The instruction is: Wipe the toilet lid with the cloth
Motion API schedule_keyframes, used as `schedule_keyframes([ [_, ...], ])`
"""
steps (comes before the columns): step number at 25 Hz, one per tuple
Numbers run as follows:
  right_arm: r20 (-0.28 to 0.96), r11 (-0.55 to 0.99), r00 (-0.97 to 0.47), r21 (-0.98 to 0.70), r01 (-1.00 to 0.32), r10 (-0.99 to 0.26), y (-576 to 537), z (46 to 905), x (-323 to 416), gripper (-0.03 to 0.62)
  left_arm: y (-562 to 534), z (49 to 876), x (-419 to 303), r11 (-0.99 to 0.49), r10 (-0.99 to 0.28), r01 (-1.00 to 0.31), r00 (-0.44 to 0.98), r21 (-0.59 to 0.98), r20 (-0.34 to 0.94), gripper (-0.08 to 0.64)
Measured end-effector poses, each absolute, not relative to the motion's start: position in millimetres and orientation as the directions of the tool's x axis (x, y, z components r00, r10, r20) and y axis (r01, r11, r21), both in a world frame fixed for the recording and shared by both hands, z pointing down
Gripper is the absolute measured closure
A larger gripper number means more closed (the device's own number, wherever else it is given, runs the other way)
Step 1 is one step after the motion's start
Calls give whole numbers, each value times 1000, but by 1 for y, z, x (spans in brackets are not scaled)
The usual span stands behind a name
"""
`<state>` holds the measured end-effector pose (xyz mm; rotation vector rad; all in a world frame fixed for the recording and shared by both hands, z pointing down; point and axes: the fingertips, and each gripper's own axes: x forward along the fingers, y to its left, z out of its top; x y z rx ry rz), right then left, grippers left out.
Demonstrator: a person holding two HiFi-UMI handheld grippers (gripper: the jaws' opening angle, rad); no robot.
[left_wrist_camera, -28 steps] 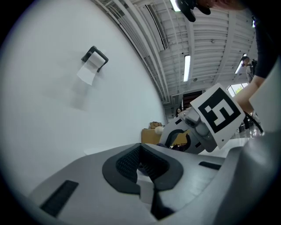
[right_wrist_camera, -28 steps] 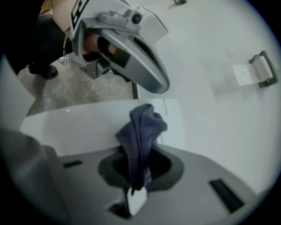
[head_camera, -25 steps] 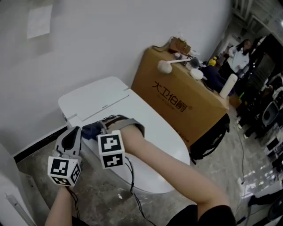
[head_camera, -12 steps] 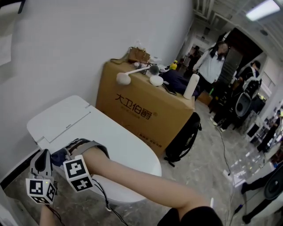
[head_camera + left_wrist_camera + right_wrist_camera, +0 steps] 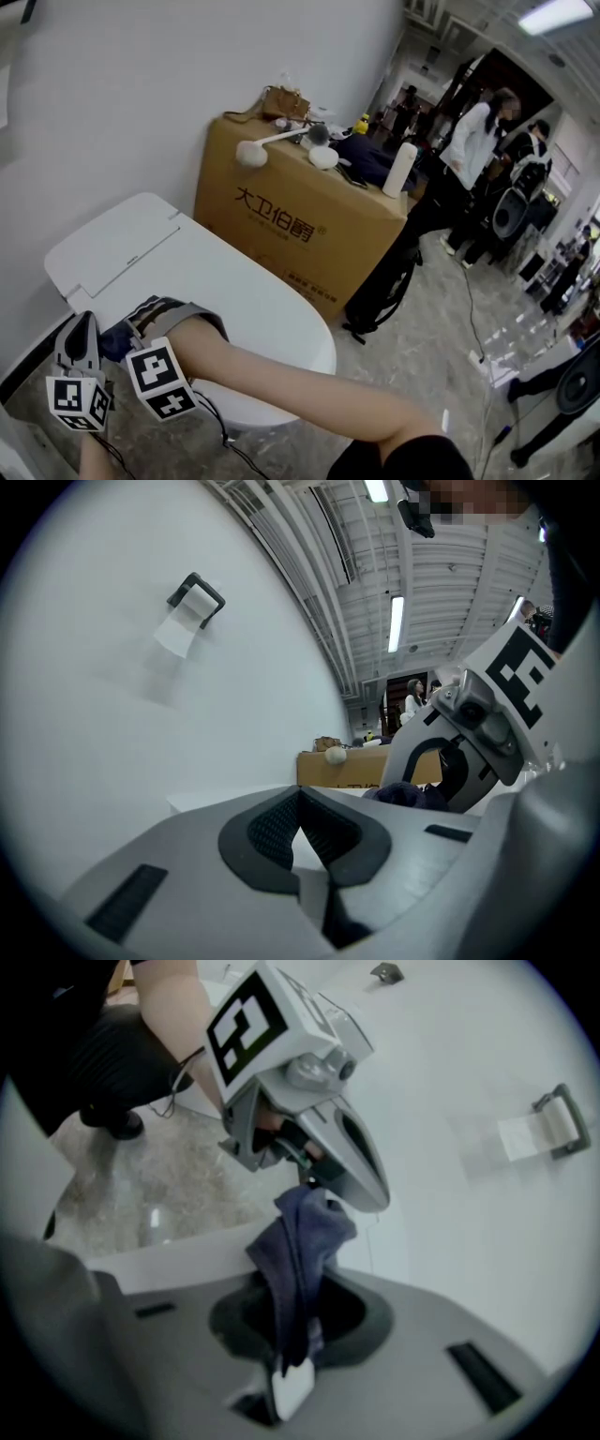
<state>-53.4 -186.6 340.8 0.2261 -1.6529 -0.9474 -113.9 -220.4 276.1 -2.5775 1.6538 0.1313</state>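
The white toilet lid (image 5: 225, 286) lies closed. At its rear left corner my right gripper (image 5: 134, 323) is shut on a dark blue cloth (image 5: 116, 341); in the right gripper view the cloth (image 5: 298, 1251) hangs bunched out from between the jaws of the right gripper (image 5: 295, 1335). My left gripper (image 5: 82, 326) stands just left of it, pointing up. The left gripper (image 5: 309, 841) is shut with nothing seen between its pads. The cloth's top reaches the left gripper's tip (image 5: 361, 1190); whether they touch I cannot tell.
A large cardboard box (image 5: 300, 225) with brushes and a bag on top stands right of the toilet, against the white wall. A black backpack (image 5: 380, 286) leans at its foot. A paper-roll holder (image 5: 192, 597) hangs on the wall. People stand at the far right.
The head view has swung right and up, so the toilet and both grippers now sit lower left in it. The grippers keep the same places beside each other. A person in the background has walked.
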Motion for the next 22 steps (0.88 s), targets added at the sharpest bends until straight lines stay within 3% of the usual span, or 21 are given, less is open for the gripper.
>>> schedule_keyframes([
  [5,730,639,-354,683,352,-585,-166,344,-59,526,-207,283,-131,-371,-922,-928,371,-22,-112,549],
  [10,733,657,-317,680,325,-602,-173,339,-38,526,-219,279,-100,-427,-897,-904,425,-9,-120,549],
  [22,742,693,-349,665,279,-572,-174,334,-36,526,-220,276,-112,-424,-900,-906,419,14,-120,549],
])
